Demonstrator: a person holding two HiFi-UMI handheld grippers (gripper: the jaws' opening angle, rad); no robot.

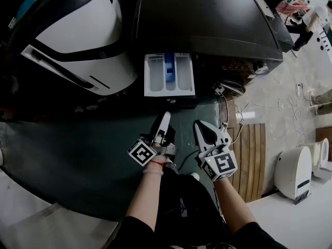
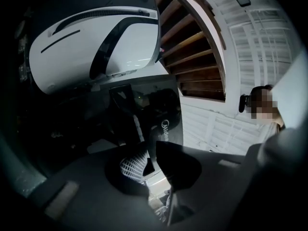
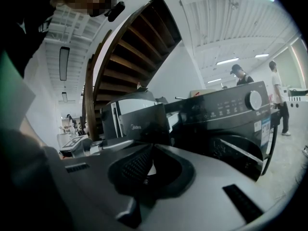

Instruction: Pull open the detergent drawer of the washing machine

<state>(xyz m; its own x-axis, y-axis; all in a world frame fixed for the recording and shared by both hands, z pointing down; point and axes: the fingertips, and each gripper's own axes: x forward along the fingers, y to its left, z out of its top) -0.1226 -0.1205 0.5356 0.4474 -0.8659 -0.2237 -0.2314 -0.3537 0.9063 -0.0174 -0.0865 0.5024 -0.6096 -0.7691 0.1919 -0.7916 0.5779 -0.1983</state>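
The black washing machine (image 1: 207, 19) stands ahead of me. Its detergent drawer (image 1: 169, 75) sticks out toward me, showing white compartments and a blue insert. My left gripper (image 1: 165, 119) hovers a little below the drawer, apart from it; its jaws stand a narrow gap apart with nothing between them. In the left gripper view (image 2: 150, 160) the drawer's dark front panel (image 2: 166, 112) lies just ahead. My right gripper (image 1: 201, 128) is beside the left one, shut and empty. The right gripper view (image 3: 150, 153) shows the drawer's front panel (image 3: 144, 124) and the machine's control panel (image 3: 226, 107).
A large white and black appliance (image 1: 78, 35) sits left of the washing machine. Wooden slats (image 1: 249, 154) and a white device (image 1: 295, 170) lie on the floor to the right. Two people (image 3: 240, 76) stand far off at the right.
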